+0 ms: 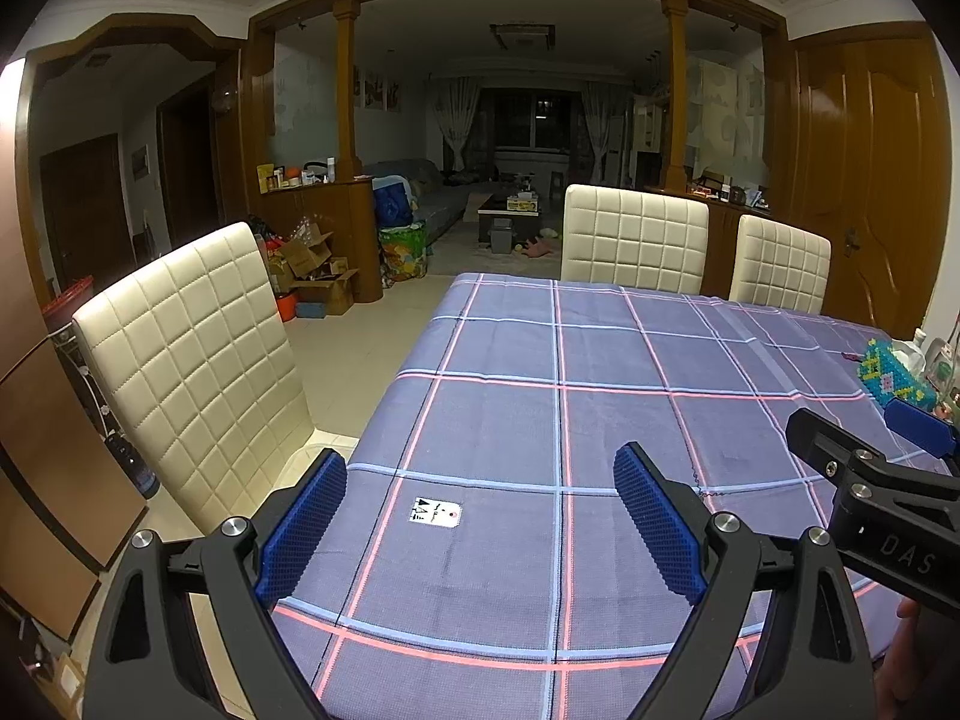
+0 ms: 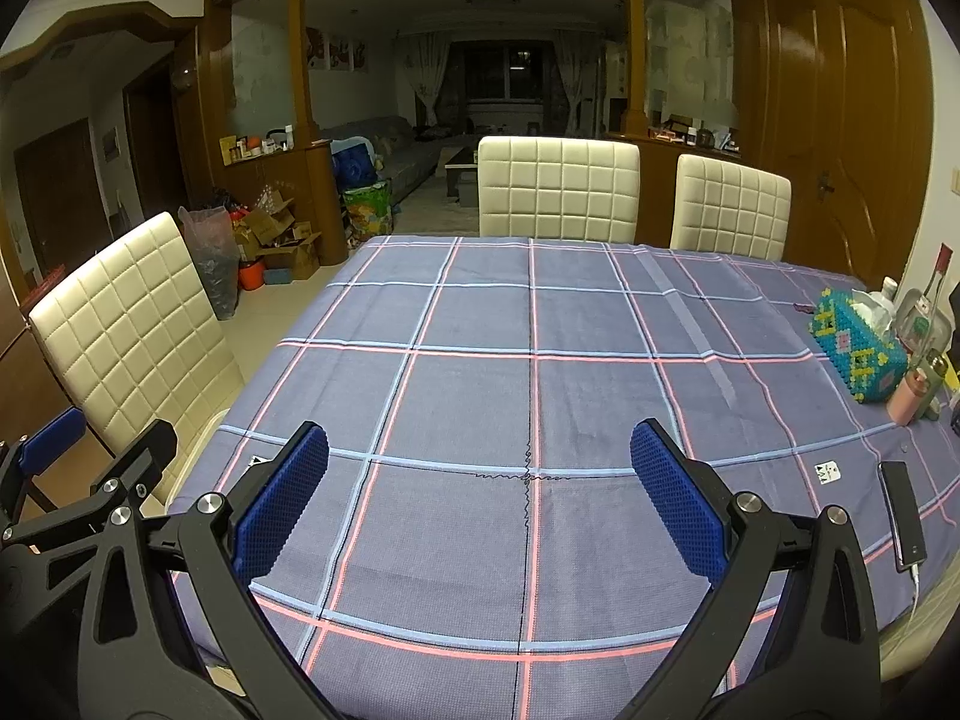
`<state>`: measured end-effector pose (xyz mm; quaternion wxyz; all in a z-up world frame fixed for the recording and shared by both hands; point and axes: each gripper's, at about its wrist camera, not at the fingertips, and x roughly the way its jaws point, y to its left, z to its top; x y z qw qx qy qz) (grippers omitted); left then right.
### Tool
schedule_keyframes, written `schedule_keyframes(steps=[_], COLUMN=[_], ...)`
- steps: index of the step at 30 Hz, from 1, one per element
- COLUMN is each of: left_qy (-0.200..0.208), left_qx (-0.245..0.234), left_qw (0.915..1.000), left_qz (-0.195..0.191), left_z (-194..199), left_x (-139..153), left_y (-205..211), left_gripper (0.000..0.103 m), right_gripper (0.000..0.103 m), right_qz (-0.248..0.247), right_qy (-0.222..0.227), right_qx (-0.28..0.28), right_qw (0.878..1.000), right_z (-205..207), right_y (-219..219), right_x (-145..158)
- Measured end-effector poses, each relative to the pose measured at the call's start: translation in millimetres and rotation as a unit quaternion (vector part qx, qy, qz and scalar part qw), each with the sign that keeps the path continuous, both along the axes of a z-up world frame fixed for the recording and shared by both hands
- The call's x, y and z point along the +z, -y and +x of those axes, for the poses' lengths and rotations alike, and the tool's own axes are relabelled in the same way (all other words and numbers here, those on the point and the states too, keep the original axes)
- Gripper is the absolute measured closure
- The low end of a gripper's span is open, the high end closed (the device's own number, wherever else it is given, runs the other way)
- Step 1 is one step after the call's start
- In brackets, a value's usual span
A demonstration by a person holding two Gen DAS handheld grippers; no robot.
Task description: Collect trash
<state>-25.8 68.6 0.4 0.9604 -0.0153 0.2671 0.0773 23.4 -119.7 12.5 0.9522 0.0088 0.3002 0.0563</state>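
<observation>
A small white paper tag [image 1: 436, 511] lies flat on the purple plaid tablecloth [image 1: 600, 360], just ahead of my left gripper [image 1: 480, 522], which is open and empty above the table's near edge. My right gripper [image 2: 480, 498] is open and empty too, over the cloth [image 2: 510, 312]. A second small white tag [image 2: 827, 472] lies to its right. The first tag's corner [image 2: 257, 459] peeks out beside the right gripper's left finger. The right gripper also shows at the right of the left wrist view [image 1: 870, 468]; the left gripper shows at the left of the right wrist view [image 2: 96, 468].
A beaded tissue box [image 2: 855, 345], bottles [image 2: 918, 312] and a pink cup [image 2: 909, 396] stand at the table's right edge. A black phone [image 2: 903, 513] lies near the right front. Cream chairs stand at the left [image 2: 120, 336] and far side [image 2: 558, 189]. Boxes clutter the floor [image 2: 276, 240].
</observation>
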Motion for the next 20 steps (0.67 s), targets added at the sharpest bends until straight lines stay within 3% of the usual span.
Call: schedule_keyframes(steps=[20], left_qy=[-0.004], left_qx=[-0.004], left_qw=[0.9999], left_qz=[-0.013], left_z=[2.2], left_x=[-0.6], left_y=[-3.3], left_gripper=[0.014], right_gripper=[0.004], right_qz=[-0.001], right_qy=[0.002], right_qx=[-0.003], right_qw=[1.000], right_z=[0.4], right_y=[0.8], right_x=[0.5])
